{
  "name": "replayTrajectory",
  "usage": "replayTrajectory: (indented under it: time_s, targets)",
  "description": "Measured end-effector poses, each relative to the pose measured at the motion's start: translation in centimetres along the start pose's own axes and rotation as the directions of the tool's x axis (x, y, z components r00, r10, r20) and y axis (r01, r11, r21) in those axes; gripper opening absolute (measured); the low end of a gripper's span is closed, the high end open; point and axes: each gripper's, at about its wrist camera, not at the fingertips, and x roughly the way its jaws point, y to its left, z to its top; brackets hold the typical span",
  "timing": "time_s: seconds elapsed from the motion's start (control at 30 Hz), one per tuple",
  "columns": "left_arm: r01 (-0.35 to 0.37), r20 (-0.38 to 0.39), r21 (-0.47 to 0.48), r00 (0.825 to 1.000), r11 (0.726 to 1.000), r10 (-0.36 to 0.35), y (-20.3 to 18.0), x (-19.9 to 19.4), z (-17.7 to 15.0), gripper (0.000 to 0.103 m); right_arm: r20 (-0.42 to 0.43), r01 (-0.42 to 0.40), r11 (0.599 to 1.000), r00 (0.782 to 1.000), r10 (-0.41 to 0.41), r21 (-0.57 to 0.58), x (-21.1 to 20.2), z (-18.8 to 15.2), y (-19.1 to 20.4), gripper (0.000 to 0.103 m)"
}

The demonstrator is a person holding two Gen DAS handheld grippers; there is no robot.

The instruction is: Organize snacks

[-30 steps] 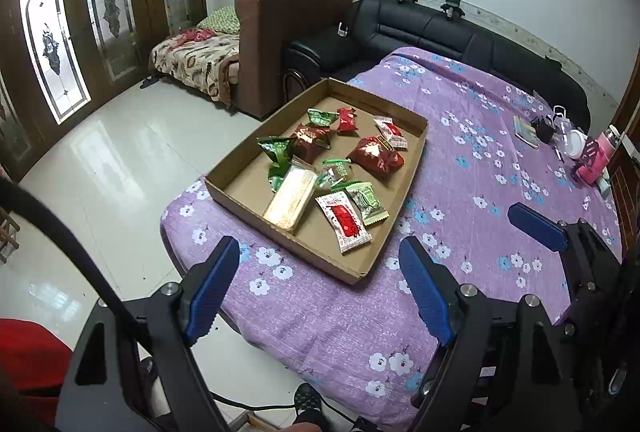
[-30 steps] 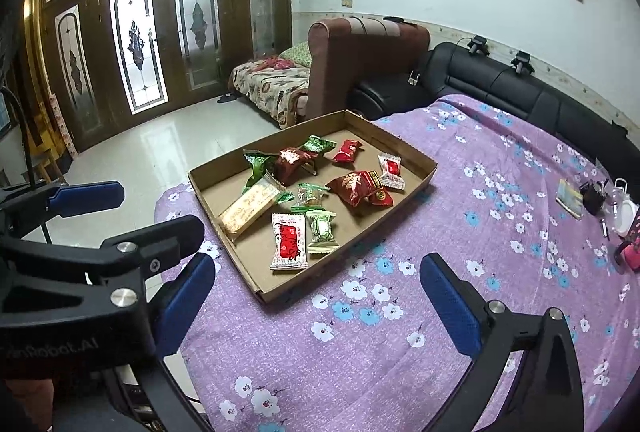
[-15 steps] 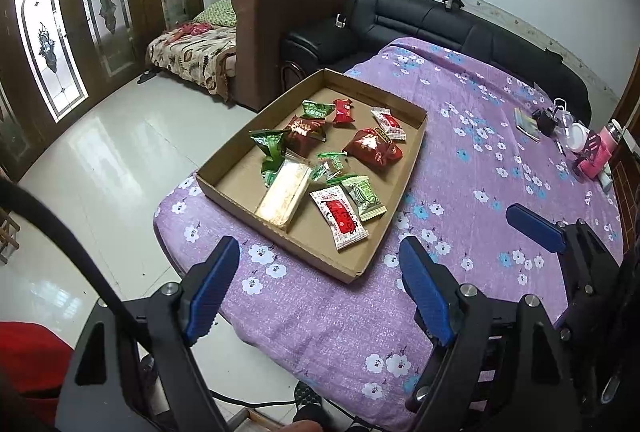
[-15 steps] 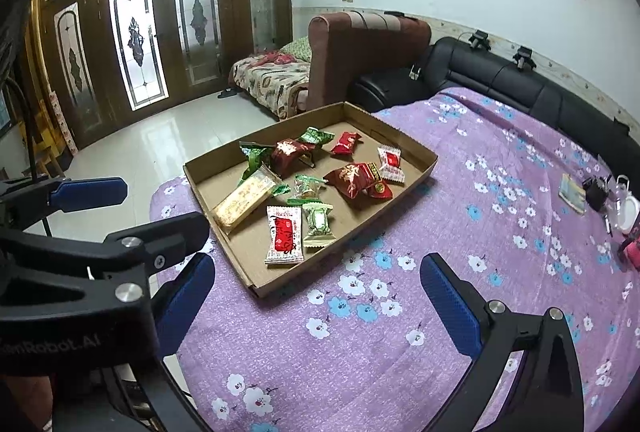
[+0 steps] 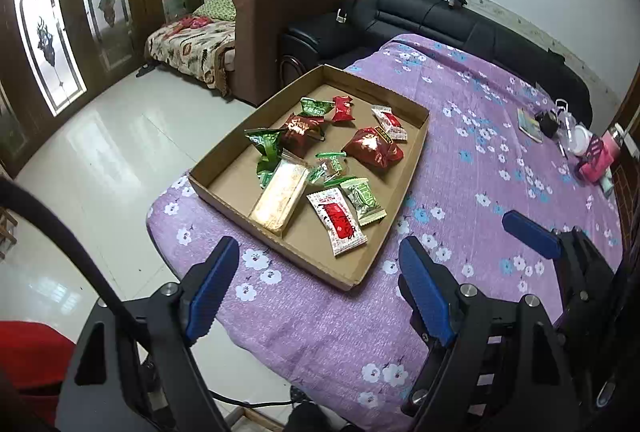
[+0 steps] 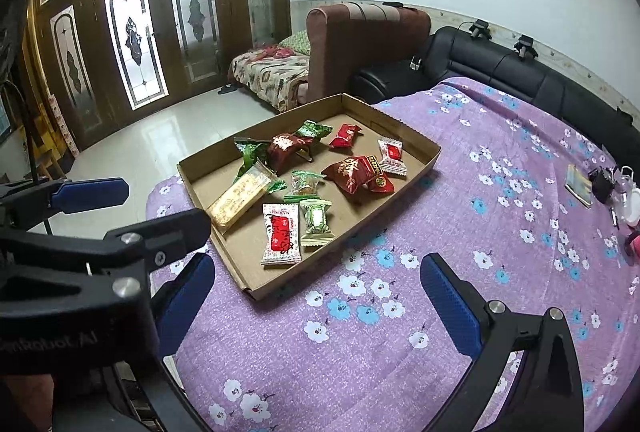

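A shallow cardboard tray [image 5: 228,184] [image 6: 248,244] lies on the purple flowered tablecloth [image 5: 480,160] near the table's left end. Several wrapped snacks lie loose in it: a long pale bar [image 5: 282,196] [image 6: 240,198], a white-and-red packet [image 5: 337,222] [image 6: 281,232], a light green packet [image 5: 364,200] [image 6: 316,220], a big red bag [image 5: 374,148] [image 6: 356,174] and a dark red bag [image 5: 300,130]. My left gripper [image 5: 320,292] hovers open before the tray's near edge. My right gripper [image 6: 320,302] is open over bare cloth to the tray's right. Neither holds anything.
A booklet [image 5: 530,120], a pink bottle [image 5: 600,156] and small items sit at the table's far right. A black sofa [image 5: 440,20] and a brown armchair [image 5: 288,16] stand behind the table. Tiled floor [image 5: 100,152] drops away at the left edge.
Both views have drifted only slightly. The snacks lie as before, and both grippers remain open.
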Motion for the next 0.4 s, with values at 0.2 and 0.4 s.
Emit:
replayTrajectory:
  time_s: [0.2, 0.4]
  targets:
    - [-0.009, -0.001, -0.008, 1.0, 1.0, 0.009, 0.1, 0.4, 0.6, 0.083, -0.007, 0.005, 1.0, 1.0, -0.005, 0.014, 0.3, 0.1, -0.5, 0.102]
    - [-0.021, -0.015, 0.009, 1.0, 1.0, 0.021, -0.3, 1.0, 1.0, 0.083, -0.011, 0.005, 1.0, 1.0, -0.005, 0.028, 0.4, 0.1, -1.1, 0.102]
